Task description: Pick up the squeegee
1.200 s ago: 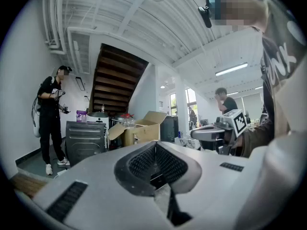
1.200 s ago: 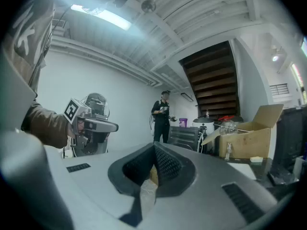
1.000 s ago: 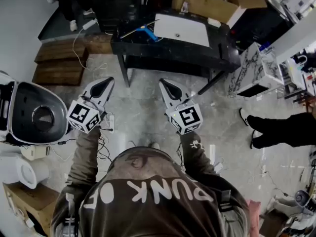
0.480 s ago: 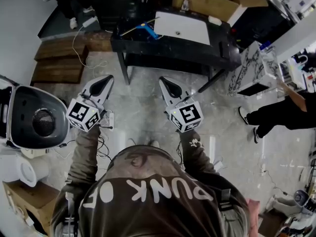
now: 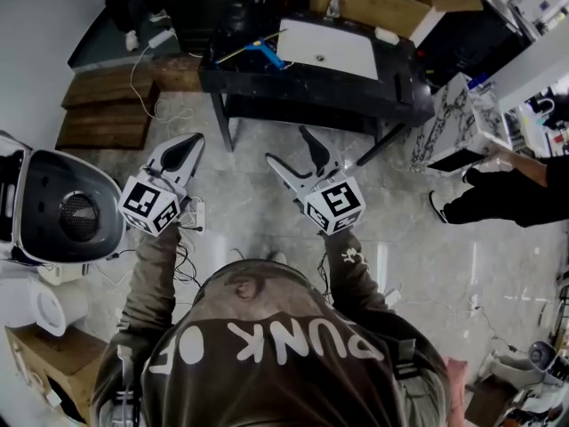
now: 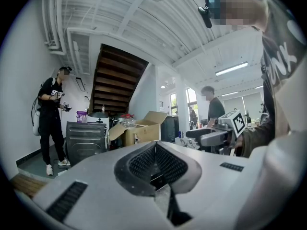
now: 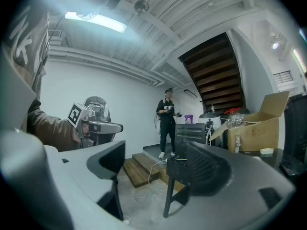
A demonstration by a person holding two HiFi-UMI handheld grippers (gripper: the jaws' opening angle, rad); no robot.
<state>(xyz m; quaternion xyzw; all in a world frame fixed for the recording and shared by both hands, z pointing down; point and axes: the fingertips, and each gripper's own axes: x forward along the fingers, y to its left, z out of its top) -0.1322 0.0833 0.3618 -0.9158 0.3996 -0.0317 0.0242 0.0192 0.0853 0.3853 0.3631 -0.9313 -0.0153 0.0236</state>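
The squeegee (image 5: 264, 57), with a blue handle and a thin long blade, lies on the left part of the black table (image 5: 356, 96) in the head view. Both grippers hover over the floor in front of that table, well short of it. My left gripper (image 5: 190, 143) is shut with nothing in it; its jaws meet in the left gripper view (image 6: 156, 146). My right gripper (image 5: 290, 147) has its jaws spread and still opening, with nothing between them (image 7: 148, 162). I cannot make out the squeegee in either gripper view.
A white board (image 5: 329, 52) and a cardboard box (image 5: 373, 9) sit on the table. Wooden steps (image 5: 107, 114) lie at the left, with a white round-lidded appliance (image 5: 53, 207) nearer. One person's legs (image 5: 507, 207) are at the right; another person (image 7: 168, 123) stands beyond the table.
The right gripper's jaws have gone from shut to spread apart. The left gripper has not moved. The person at the right has shifted their legs.
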